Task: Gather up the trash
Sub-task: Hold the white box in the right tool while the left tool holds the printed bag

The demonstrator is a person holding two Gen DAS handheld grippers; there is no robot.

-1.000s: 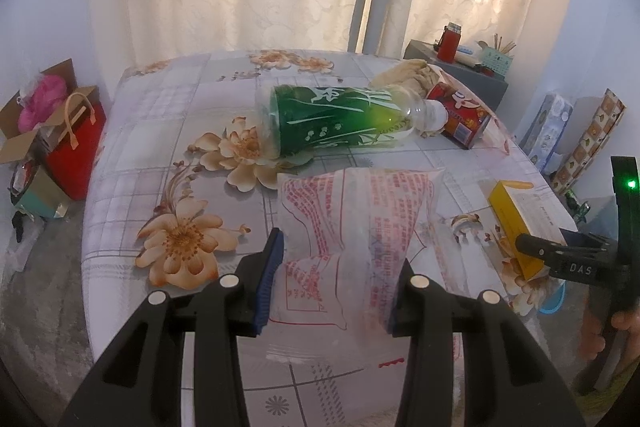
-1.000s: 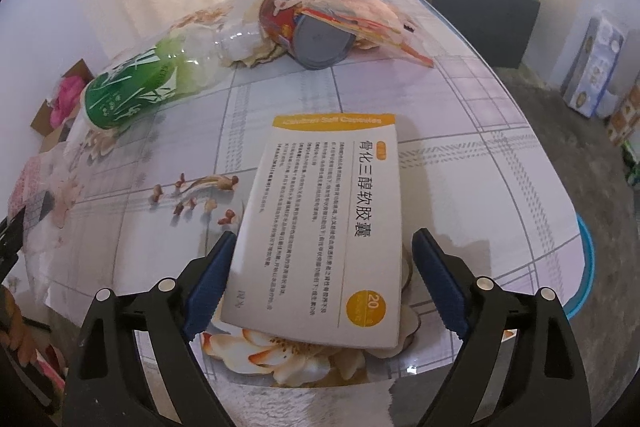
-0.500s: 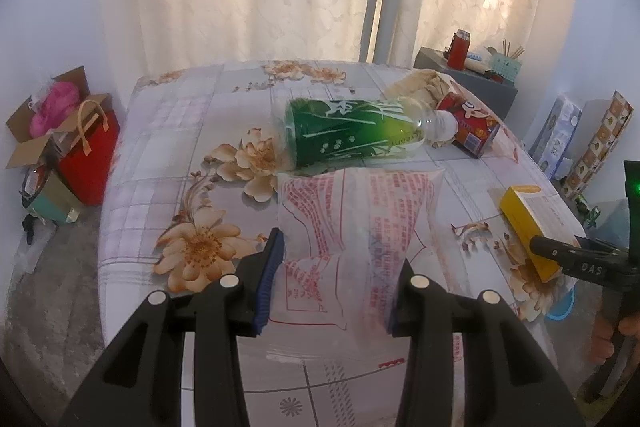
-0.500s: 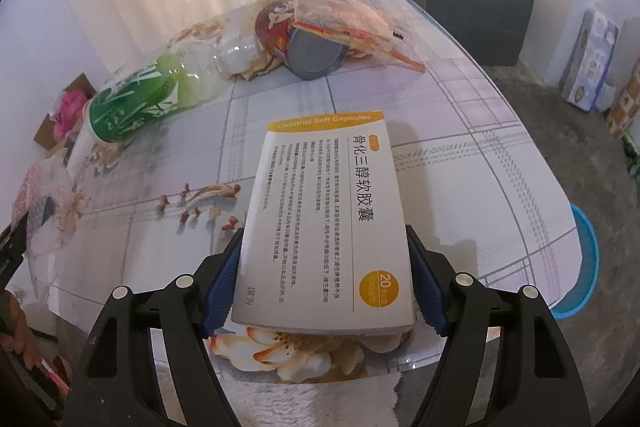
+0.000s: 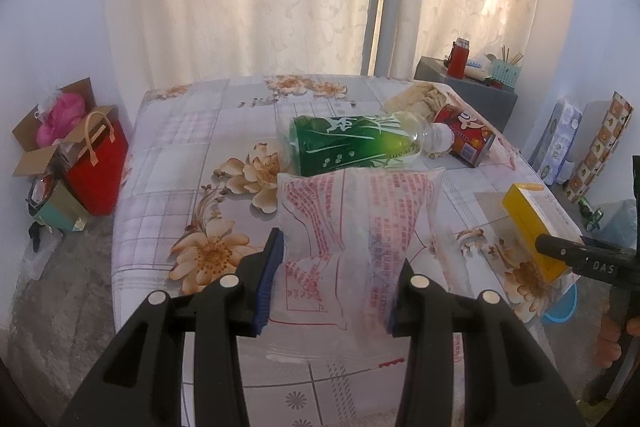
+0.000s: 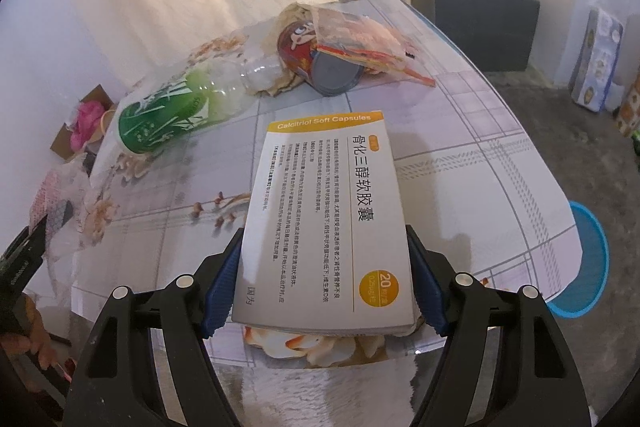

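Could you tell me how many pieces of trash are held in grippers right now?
2: the clear plastic bag in the left gripper, and the medicine box in the right gripper.

The worktop (image 5: 172, 155) wears a cloth printed with checks and tan flowers. On it lies a green-labelled plastic bottle (image 5: 352, 143) on its side, its neck touching a tipped red can (image 5: 466, 139), with crumpled wrappers (image 6: 360, 39) over the can.
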